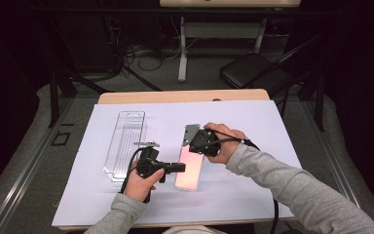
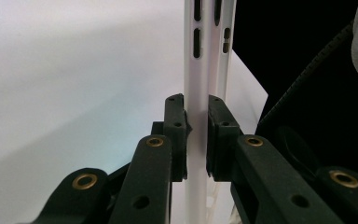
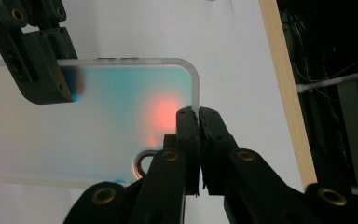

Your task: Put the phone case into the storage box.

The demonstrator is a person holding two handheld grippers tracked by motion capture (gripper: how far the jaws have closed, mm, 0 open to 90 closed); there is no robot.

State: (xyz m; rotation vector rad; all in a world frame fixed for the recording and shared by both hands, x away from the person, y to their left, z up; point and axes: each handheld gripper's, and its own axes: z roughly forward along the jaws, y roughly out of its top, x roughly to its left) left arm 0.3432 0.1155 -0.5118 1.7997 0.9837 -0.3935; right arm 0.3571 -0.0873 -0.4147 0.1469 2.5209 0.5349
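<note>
A translucent pink phone case (image 1: pixel 190 171) lies lengthwise on the white sheet at the table's middle. My left gripper (image 1: pixel 180 167) reaches in from the left and is shut on the case's long side wall. In the left gripper view the pale wall with its button slots (image 2: pixel 196 70) runs upright between the pressed pads of that gripper (image 2: pixel 196 135). My right gripper (image 1: pixel 195 151) sits at the case's far end. In the right gripper view it (image 3: pixel 198 116) is shut on the rim by the rounded corner of the case (image 3: pixel 121 107), with the left gripper (image 3: pixel 42 70) clamped on the opposite edge.
A clear plastic package (image 1: pixel 125 144) lies lengthwise to the left of the case, close to the left hand. The white sheet (image 1: pixel 253 190) covers most of the wooden table (image 1: pixel 182 96). A black chair (image 1: pixel 253 73) and cables stand on the floor beyond.
</note>
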